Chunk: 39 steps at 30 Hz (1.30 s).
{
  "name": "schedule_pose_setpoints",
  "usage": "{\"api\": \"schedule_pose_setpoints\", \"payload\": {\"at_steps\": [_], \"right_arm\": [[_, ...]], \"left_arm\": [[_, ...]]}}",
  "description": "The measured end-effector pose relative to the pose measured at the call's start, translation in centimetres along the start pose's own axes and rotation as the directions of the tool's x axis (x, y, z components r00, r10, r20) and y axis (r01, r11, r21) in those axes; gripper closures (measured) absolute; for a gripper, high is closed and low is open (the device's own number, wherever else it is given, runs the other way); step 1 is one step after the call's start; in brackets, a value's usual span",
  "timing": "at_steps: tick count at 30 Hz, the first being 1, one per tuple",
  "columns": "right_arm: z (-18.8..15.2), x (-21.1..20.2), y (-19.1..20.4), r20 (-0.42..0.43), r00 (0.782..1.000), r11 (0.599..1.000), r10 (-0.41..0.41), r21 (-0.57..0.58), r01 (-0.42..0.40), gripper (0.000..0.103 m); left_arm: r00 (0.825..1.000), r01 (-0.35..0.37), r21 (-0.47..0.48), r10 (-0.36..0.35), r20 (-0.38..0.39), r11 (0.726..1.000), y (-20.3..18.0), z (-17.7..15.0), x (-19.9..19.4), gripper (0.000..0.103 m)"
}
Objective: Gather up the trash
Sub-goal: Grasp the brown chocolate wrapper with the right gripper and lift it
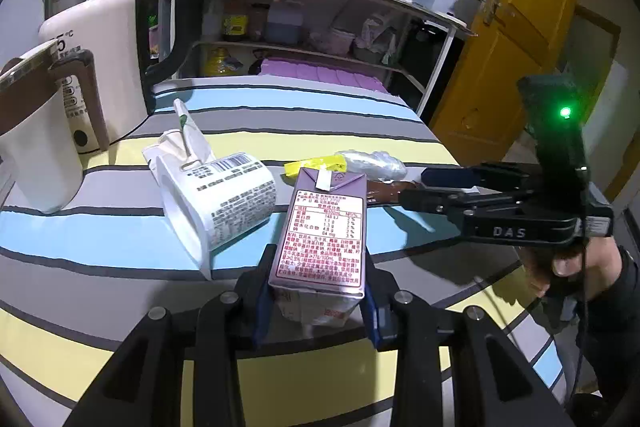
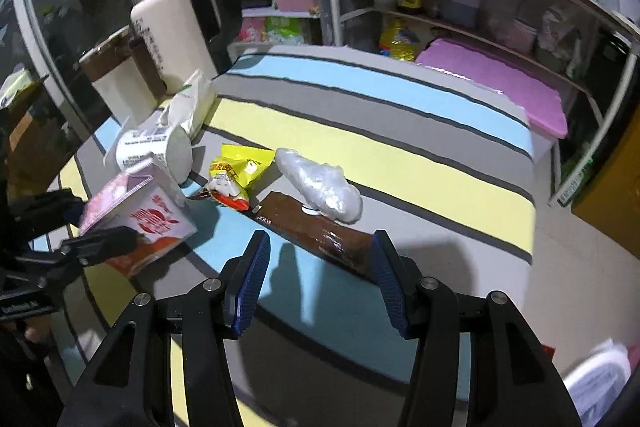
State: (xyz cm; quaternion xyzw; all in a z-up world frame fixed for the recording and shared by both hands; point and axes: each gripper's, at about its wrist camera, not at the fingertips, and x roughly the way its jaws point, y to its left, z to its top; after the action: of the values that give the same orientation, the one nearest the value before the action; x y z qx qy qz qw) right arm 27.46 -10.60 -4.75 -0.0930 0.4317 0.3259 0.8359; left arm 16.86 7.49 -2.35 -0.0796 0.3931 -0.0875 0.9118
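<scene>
My left gripper (image 1: 318,301) is shut on a purple milk carton (image 1: 320,231), held just above the striped table; it shows in the right wrist view too (image 2: 136,215). A white paper cup (image 1: 224,199) lies on its side to the left, a crumpled white wrapper (image 1: 184,139) behind it. A yellow snack bag (image 2: 236,171), a clear plastic bag (image 2: 320,185) and a brown wrapper (image 2: 320,233) lie in the middle. My right gripper (image 2: 318,273) is open, its fingertips either side of the brown wrapper's near end; it shows in the left wrist view (image 1: 444,187).
A white and black kettle (image 1: 108,67) and a white and brown mug (image 1: 36,131) stand at the table's left. A metal shelf (image 1: 320,27) with bottles and bags stands behind the table. A white bin (image 2: 600,375) shows at the lower right. An orange door (image 1: 516,27) is at the right.
</scene>
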Motion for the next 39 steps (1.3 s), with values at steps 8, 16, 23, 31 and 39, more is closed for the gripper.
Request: {"api": "schedule_pose_setpoints", "payload": {"at_steps": [8,16,23,31,39], "right_arm": [[0.4,1.9,0.1,-0.054,0.999,0.997,0.007,-0.077,-0.011,0.050],[-0.7,0.4,2.7,-0.119,0.988,0.978,0.099,-0.171,-0.119,0.050],[-1.0,1.2,3.1,-0.092,0.995,0.978,0.034,-0.201,-0.052,0.050],[-0.8,1.6,3.5,-0.092,0.995,0.978,0.032,-0.205,-0.050,0.061],[-2.2,0.0,4.5,-0.091,0.995,0.990,0.041,-0.128,-0.053,0.084]], "left_arm": [[1.000,-0.001,-0.019,0.001,-0.006,1.000,0.9,-0.2,0.1,0.066],[1.000,-0.006,-0.043,0.007,0.008,0.999,1.5,-0.3,-0.6,0.066],[1.000,-0.016,-0.055,0.016,0.003,0.998,1.8,-0.7,-0.8,0.066],[0.997,-0.073,-0.049,0.073,0.002,0.996,1.3,-0.6,-0.7,0.066],[0.994,-0.104,-0.040,0.105,0.008,0.994,0.9,-0.8,-1.2,0.066]]}}
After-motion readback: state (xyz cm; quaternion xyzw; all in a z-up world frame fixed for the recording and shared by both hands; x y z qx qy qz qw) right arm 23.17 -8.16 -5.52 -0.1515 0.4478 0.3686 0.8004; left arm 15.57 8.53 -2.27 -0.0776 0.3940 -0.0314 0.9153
